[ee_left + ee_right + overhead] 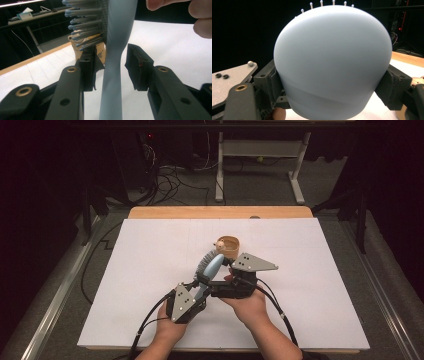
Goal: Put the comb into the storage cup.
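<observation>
Pale blue plastic: one hairbrush (210,268), held above the middle of the table, tilted, head toward the far side.
Brush head: broad rounded back seen in the right gripper view (333,60); grey bristles with small ball tips are seen past its upper edge.
Brush handle: narrow neck seen in the left gripper view (113,72), running upright between the two black jaws.
Left gripper (192,296): one, held in the person's left hand; its jaws are spread, with a gap seen on each side of the handle, so the handle is not pinched.
Right gripper (216,287): one, held in the right hand; its jaws are pressed against both sides of the brush head, which is clamped between them.
Grey plates: two counted, one on each gripper, three-cornered.
Wooden cup (229,245): one, tan, standing on the white sheet just beyond the brush head; a small pale figure is seen at its rim.
Table (150,250): one, covered with white paper, wooden edge at the far side.
Fingers (200,15): three tips counted at the upper right of the left gripper view.
Cables: black, trailing from both grippers toward the near edge.
</observation>
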Demonstrator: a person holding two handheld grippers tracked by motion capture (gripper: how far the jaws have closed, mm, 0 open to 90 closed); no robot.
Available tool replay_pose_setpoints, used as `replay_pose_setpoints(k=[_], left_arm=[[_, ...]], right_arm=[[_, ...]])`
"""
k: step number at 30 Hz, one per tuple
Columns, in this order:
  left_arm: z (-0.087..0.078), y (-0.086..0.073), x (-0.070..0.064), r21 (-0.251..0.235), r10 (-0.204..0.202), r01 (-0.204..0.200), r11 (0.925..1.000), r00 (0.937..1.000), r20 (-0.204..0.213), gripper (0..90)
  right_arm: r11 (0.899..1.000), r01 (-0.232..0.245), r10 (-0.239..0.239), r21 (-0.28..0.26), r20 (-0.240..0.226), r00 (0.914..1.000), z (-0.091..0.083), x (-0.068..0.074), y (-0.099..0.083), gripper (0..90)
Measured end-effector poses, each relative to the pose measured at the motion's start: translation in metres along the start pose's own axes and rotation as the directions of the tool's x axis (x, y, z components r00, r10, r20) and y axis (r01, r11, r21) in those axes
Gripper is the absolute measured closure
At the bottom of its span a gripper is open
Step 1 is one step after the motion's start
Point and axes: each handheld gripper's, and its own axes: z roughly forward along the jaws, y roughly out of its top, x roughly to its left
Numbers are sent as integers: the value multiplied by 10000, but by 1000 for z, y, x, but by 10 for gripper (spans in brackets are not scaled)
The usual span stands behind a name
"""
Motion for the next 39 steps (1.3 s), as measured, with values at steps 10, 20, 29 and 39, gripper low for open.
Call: replay_pose_setpoints(k=[10, 20, 29, 39], left_arm=[[-2, 5, 7, 322, -314, 315, 9990, 9995, -20, 428], [-12, 12, 23, 487, -689, 696, 9964, 9975, -163, 311], [-22, 19, 44, 524, -922, 945, 9941, 9947, -455, 246], [-42, 29, 74, 564, -1217, 1266, 9903, 9890, -839, 154]], right_arm=[[9999, 30, -28, -109, 162, 9999, -4, -3, 5, 204], [9998, 149, -142, -166, 439, 9989, -11, -8, 9, 204], [9996, 259, -250, -129, 656, 9975, -15, -14, 11, 204], [9992, 328, -310, -206, 829, 9961, -20, -18, 14, 204]])
